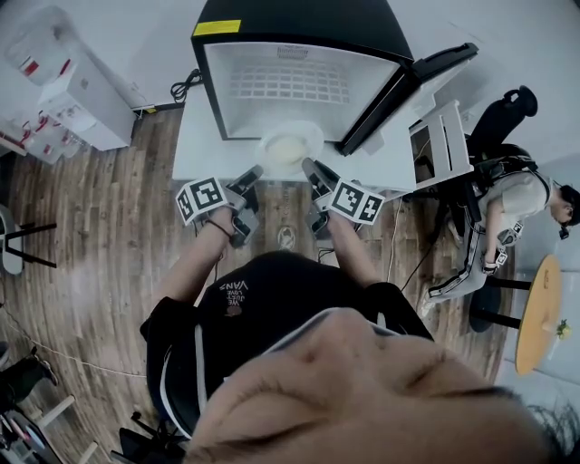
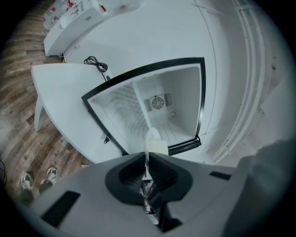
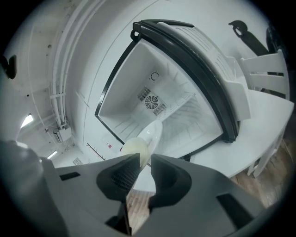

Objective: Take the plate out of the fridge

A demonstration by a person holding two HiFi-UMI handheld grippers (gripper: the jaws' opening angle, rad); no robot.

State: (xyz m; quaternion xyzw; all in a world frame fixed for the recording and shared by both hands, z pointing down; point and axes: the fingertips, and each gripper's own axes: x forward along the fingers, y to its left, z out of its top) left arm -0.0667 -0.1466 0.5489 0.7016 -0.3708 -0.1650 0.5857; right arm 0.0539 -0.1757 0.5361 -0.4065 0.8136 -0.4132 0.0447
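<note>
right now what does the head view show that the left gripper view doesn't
Head view only: a seated person and a round wooden table. Left gripper view only: white pipes and a pair of shoes on the floor. Both: the open fridge, the plate, and the left gripper shut on its rim.

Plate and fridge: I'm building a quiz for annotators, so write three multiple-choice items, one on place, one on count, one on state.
1. Where is the plate? A at the fridge's open front B on the floor C on a chair
2. How many grippers clamp it? A none B one C two
3. The door is A shut B open C missing
Key: A, it hangs at the opening's front edge; C, left gripper and right gripper each pinch its rim; B, it stands swung aside, interior showing.
</note>
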